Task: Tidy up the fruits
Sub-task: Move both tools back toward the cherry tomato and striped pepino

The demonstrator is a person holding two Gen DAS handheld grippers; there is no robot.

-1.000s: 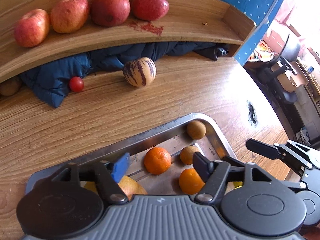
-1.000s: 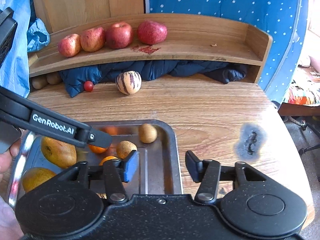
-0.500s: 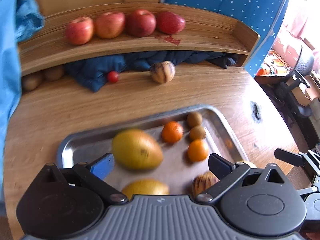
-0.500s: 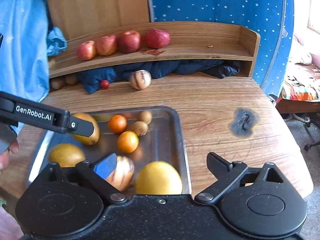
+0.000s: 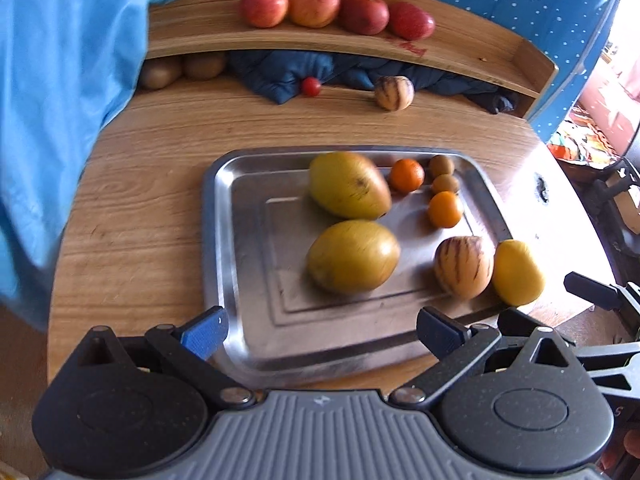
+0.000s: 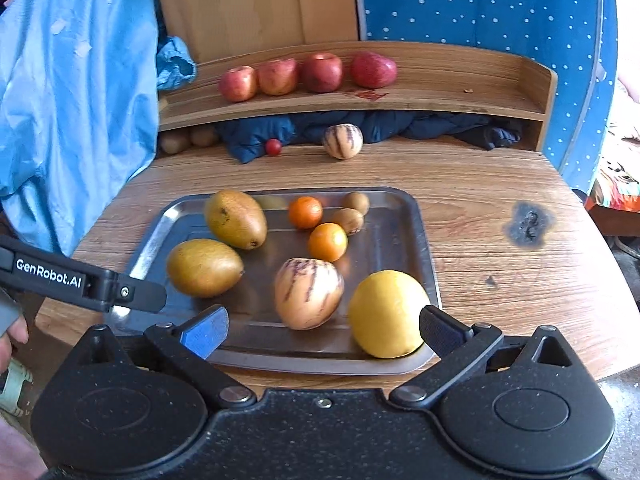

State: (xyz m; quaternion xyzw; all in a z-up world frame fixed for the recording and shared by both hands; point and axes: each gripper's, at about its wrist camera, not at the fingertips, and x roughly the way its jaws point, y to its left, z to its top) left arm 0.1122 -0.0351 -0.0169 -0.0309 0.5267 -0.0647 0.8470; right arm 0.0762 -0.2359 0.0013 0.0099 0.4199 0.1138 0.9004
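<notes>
A steel tray lies on the round wooden table. It holds two yellow-green mangoes, two small oranges, two kiwis, a striped melon and a yellow lemon. My left gripper is open and empty above the tray's near edge. My right gripper is also open, and the lemon sits just ahead of its right finger. Several red apples line the shelf.
On the table under the shelf lie a second striped melon, a cherry tomato, brown fruits and a dark blue jacket. A blue sleeve fills the left. A burn mark scars the table at right.
Both grippers have pulled back and risen, so the whole tray has come into view. Their fingers have spread wider apart. The far mango looks blurred.
</notes>
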